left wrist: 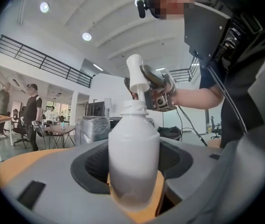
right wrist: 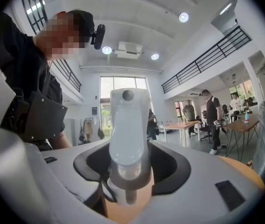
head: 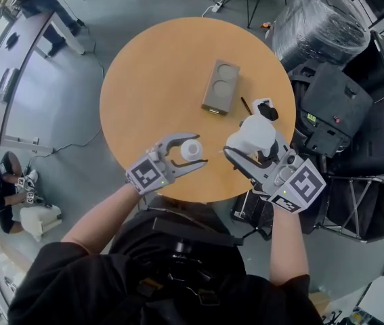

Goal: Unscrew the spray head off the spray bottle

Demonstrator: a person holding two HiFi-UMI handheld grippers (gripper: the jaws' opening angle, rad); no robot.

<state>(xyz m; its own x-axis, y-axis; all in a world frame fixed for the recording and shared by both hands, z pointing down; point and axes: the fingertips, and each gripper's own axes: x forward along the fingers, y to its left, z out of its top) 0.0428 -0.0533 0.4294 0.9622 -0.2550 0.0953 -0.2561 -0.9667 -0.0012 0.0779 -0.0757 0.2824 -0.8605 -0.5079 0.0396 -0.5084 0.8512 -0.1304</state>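
Observation:
In the head view the white spray bottle [head: 191,148] stands upright near the front edge of the round wooden table [head: 158,66]. Its neck is bare. My left gripper [head: 196,150] is shut on its body. In the left gripper view the bottle [left wrist: 134,150] fills the gap between the jaws. The white spray head [head: 254,135] is off the bottle and to its right, with my right gripper [head: 240,141] shut on it. In the right gripper view the spray head [right wrist: 128,129] sits upright between the jaws, its collar and a short tube stub pointing down.
A grey box [head: 220,87] with two round recesses lies mid-table. A small black-and-white object [head: 266,108] and a thin dark stick [head: 246,105] lie near the right rim. Black cases [head: 334,107] and a plastic-wrapped bundle [head: 317,22] crowd the floor on the right. People sit at desks on the left.

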